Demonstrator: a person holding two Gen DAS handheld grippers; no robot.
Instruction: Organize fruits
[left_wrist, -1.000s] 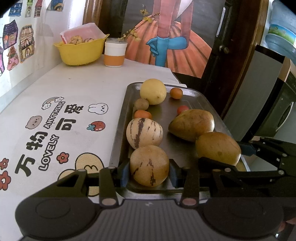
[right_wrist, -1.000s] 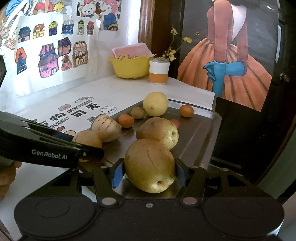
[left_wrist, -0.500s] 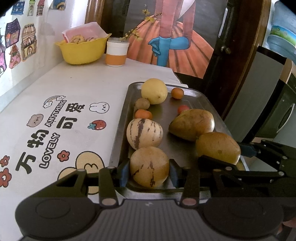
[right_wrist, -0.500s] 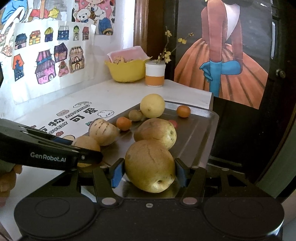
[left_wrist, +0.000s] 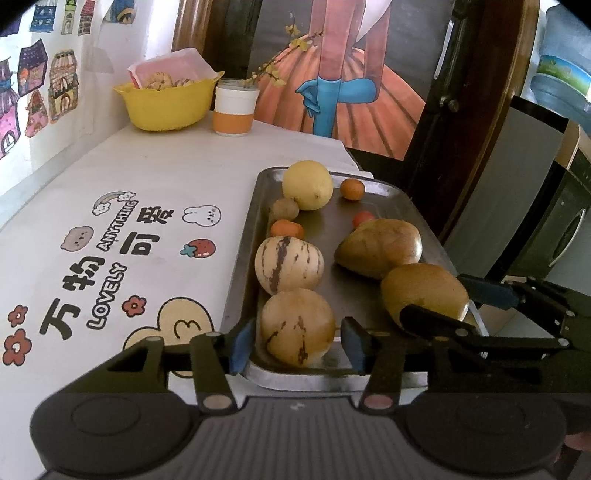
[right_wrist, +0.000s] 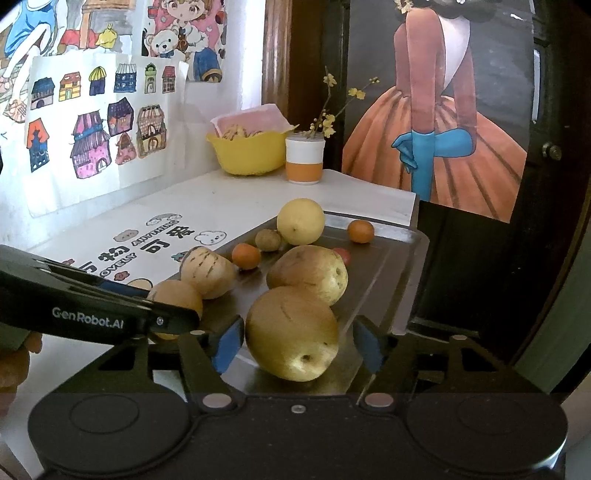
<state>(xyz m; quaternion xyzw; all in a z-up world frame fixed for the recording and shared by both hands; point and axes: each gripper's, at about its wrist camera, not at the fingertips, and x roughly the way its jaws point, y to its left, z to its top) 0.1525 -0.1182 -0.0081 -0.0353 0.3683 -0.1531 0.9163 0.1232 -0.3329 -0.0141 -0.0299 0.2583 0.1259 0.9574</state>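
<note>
Two tools work at the near end of the grey metal tray (left_wrist: 413, 206) on our white printed tabletop (left_wrist: 155, 177). Our left tool (left_wrist: 295, 345) is spread around the nearest striped tan melon-like fruit (left_wrist: 297, 326), blue pads clear of its sides. Our right tool (right_wrist: 299, 341) is likewise spread around the nearest brown-yellow pear (right_wrist: 291, 332), gaps showing on both sides. Both fruits rest on the tray. Behind them lie a second striped fruit (left_wrist: 289, 263), a second brown pear (left_wrist: 380, 248), a round yellow fruit (left_wrist: 307, 184), several small orange fruits and a small brown one. A yellow bowl (left_wrist: 166, 105) and white-and-orange cup (left_wrist: 234, 112) stand at the far end.
</note>
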